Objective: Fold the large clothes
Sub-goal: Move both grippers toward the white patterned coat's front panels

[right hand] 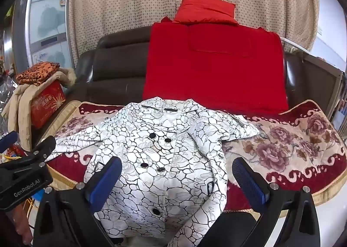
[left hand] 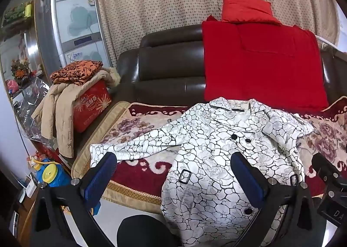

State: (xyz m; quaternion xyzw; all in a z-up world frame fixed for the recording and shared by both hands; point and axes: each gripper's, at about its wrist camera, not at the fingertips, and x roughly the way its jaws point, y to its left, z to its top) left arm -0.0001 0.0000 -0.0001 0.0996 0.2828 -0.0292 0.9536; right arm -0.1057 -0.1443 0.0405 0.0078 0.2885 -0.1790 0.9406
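Coat (left hand: 219,151) in white with a black crackle print lies face up on the floral sofa cover (right hand: 292,138), collar toward the sofa back and hem hanging over the front edge, which looks like a lay-out meant to flatten it before folding. One sleeve stretches toward the cover's left edge; the other is bunched near the shoulder on the right side and will likely need straightening.

The left gripper (left hand: 173,179) hovers above the front edge with its jaws wide apart, holding nothing, between the outstretched sleeve and the coat's body. The right gripper (right hand: 176,179) also hangs with jaws apart and empty over the coat's lower front.

A red blanket (right hand: 214,65) drapes the brown sofa (left hand: 169,62) back just behind the collar, with a red pillow (left hand: 245,6) on top. At the left end a beige jacket (left hand: 56,112) and orange patterned cloth (left hand: 76,71) sit on a red box (left hand: 93,104), clear of the fold area.
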